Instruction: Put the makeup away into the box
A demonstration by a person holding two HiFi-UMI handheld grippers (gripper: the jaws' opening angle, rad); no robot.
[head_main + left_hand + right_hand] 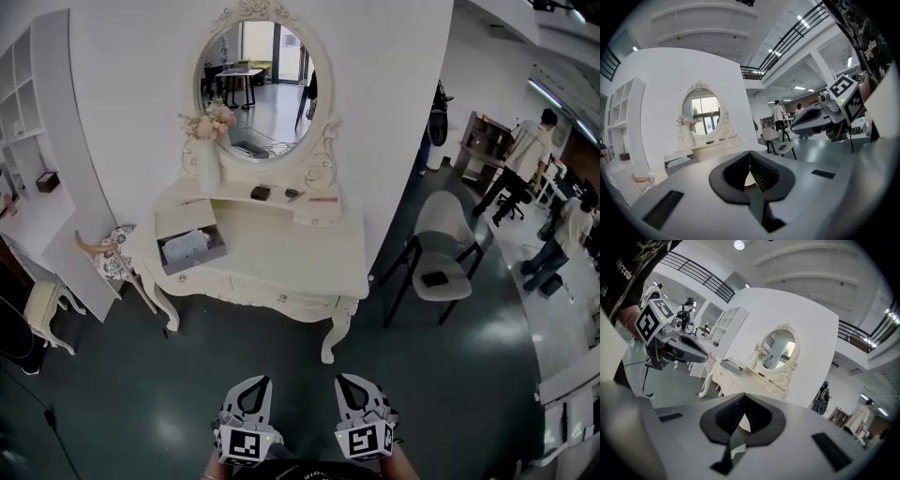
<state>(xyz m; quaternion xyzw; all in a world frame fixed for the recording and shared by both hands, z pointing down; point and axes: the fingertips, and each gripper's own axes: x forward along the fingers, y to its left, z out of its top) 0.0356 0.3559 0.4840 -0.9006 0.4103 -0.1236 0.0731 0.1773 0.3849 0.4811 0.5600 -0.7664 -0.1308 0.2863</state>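
Both tongs are shut with nothing in them: left tongs (255,384) and right tongs (349,382) hang over the floor (141,384), well away from the bench (281,258). The makeup (261,192) lies on its back shelf (225,199), and the box (190,246) sits at its left end. I think no piece is put away yet.

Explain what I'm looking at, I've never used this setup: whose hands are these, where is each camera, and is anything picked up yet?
A person holds the left hand-held gripper and the right hand-held gripper. The wide picture comes from a camera on their head, looking down. The other two cameras ride on the grippers and look along the jaws. Both grippers are shut and empty. Ahead stands a table with a mirror. An open box sits at its left, and small makeup items lie on the shelf under the mirror.
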